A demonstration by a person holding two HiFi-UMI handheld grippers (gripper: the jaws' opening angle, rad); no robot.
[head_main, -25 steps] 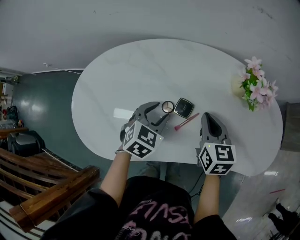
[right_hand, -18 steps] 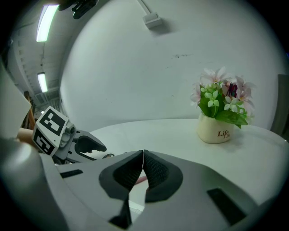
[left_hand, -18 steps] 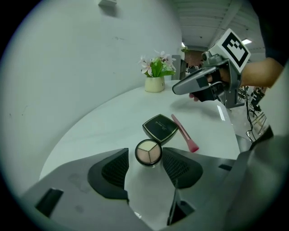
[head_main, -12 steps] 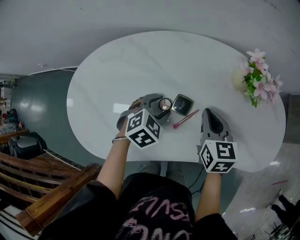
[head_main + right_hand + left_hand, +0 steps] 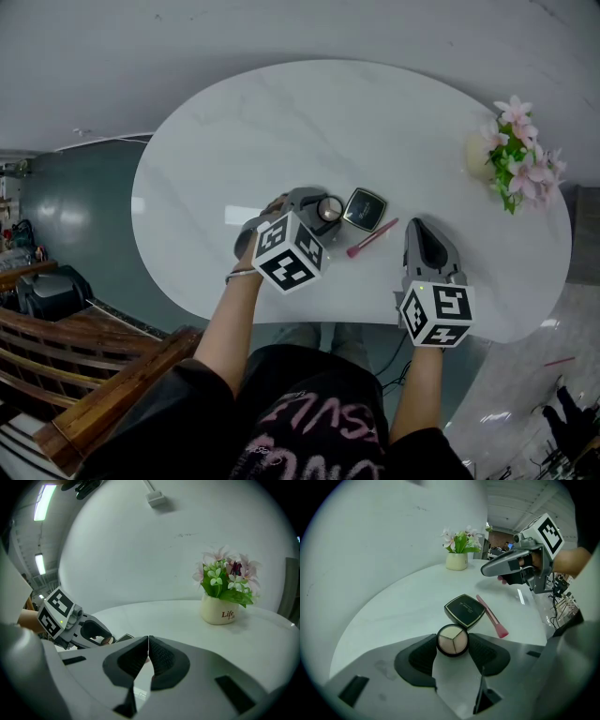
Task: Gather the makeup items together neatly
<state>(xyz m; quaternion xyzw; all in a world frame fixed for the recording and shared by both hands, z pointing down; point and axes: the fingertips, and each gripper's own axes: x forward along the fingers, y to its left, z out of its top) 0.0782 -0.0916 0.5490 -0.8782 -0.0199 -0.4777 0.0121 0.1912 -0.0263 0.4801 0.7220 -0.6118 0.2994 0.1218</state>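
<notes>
A round compact (image 5: 452, 640) with pale powder lies on the white table (image 5: 281, 122), right beside a black square compact (image 5: 465, 610). A pink brush (image 5: 492, 616) lies just right of them. My left gripper (image 5: 452, 645) is open, and the round compact (image 5: 329, 208) sits between its fingertips without being squeezed. The square compact (image 5: 366, 209) and the brush (image 5: 372, 238) lie between the two grippers. My right gripper (image 5: 415, 228) rests to the right of the brush, shut and empty (image 5: 148, 641).
A small white pot of pink flowers (image 5: 511, 169) stands at the table's far right, well away from the makeup. The table's near edge runs just under both hands. A dark floor and wooden furniture (image 5: 84, 375) lie below left.
The left gripper's jaws have spread apart around the round compact, which now sits on the table next to the square compact. The right gripper has stayed put.
</notes>
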